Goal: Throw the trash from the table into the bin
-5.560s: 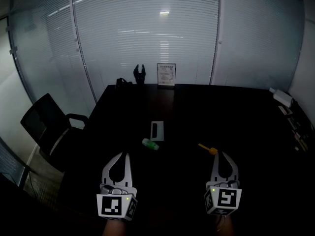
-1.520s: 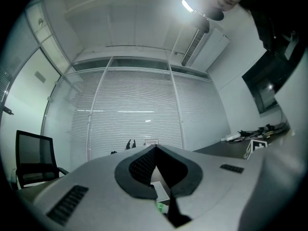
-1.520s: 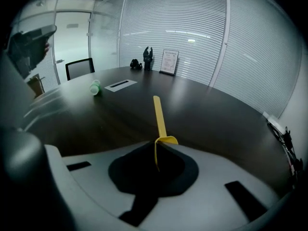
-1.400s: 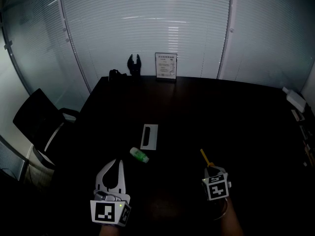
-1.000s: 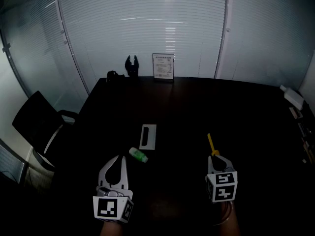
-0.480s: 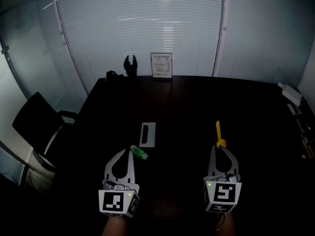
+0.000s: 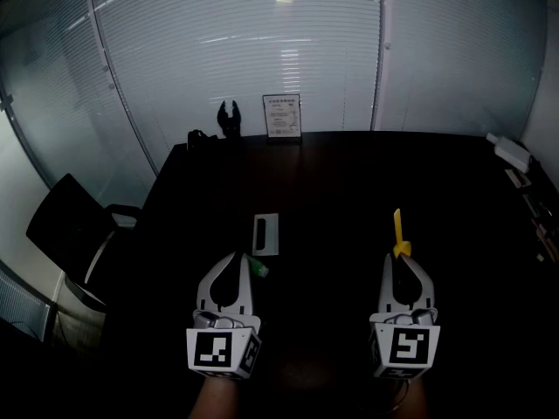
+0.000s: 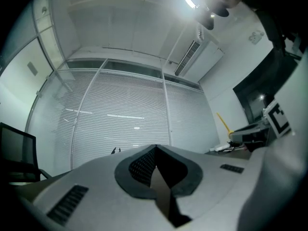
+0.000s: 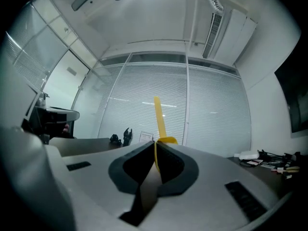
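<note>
We found the right gripper [image 9: 155, 146] with its jaws closed on the near end of a thin yellow plastic strip [image 9: 158, 117]. The strip's long axis ran on past the fingertips towards the far wall, standing clear of the dark table [image 7: 349, 182] in the head view, where the same gripper [image 7: 403, 260] sat at the near right.

The left gripper [image 8: 155, 148] had its jaws together with nothing between them. In the head view its tips [image 7: 234, 257] lay just near and left of a small green bottle [image 7: 258, 268] lying on the table. A flat grey rectangular piece [image 7: 265, 234] lay just beyond the bottle. We judged the left hand much the nearer to both.

We could not pick out a bin in any view. A black office chair [image 7: 65, 234] stood off the table's left edge. In our judgement the carry turned on finding the bin first.
</note>
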Action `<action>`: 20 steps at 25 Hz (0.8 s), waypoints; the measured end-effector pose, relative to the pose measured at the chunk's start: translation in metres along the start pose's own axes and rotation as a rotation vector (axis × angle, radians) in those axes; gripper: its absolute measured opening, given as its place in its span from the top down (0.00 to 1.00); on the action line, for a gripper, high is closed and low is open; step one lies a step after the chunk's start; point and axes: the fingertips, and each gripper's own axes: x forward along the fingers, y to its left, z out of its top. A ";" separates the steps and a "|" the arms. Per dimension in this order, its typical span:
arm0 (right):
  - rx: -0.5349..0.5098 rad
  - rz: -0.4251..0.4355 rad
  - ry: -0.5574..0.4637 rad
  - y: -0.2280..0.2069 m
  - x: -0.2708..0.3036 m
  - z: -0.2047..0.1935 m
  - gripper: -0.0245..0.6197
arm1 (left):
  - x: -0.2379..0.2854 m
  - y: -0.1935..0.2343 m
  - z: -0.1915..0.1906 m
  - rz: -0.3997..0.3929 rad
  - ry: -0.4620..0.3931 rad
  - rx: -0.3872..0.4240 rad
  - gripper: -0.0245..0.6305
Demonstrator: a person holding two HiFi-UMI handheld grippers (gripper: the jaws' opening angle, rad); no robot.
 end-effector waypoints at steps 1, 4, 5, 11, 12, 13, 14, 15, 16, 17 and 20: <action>0.000 -0.006 -0.004 0.000 -0.005 0.002 0.93 | -0.003 -0.002 0.002 -0.004 -0.003 -0.002 0.97; -0.001 -0.028 -0.010 0.001 -0.023 0.007 0.93 | -0.014 -0.009 0.007 -0.024 -0.013 -0.007 0.97; -0.002 -0.036 -0.012 0.001 -0.029 0.008 0.93 | -0.018 -0.012 0.009 -0.032 -0.016 -0.010 0.97; -0.017 -0.097 -0.030 0.002 -0.080 0.015 0.93 | -0.051 -0.028 0.025 -0.090 -0.049 -0.019 0.97; -0.019 -0.107 -0.029 0.003 -0.090 0.017 0.93 | -0.058 -0.031 0.028 -0.099 -0.051 -0.021 0.97; -0.021 -0.118 -0.027 0.003 -0.101 0.018 0.93 | -0.066 -0.034 0.031 -0.109 -0.052 -0.024 0.97; -0.022 -0.129 -0.026 0.003 -0.113 0.019 0.93 | -0.074 -0.039 0.033 -0.123 -0.056 -0.027 0.97; -0.022 -0.141 -0.025 0.004 -0.125 0.021 0.93 | -0.082 -0.043 0.033 -0.138 -0.060 -0.030 0.97; -0.018 -0.153 -0.026 0.005 -0.137 0.023 0.93 | -0.090 -0.049 0.034 -0.154 -0.064 -0.032 0.97; -0.015 -0.167 -0.029 0.006 -0.150 0.025 0.93 | -0.099 -0.054 0.036 -0.170 -0.067 -0.035 0.97; -0.023 -0.212 -0.030 0.006 -0.190 0.028 0.93 | -0.126 -0.073 0.041 -0.209 -0.064 -0.048 0.97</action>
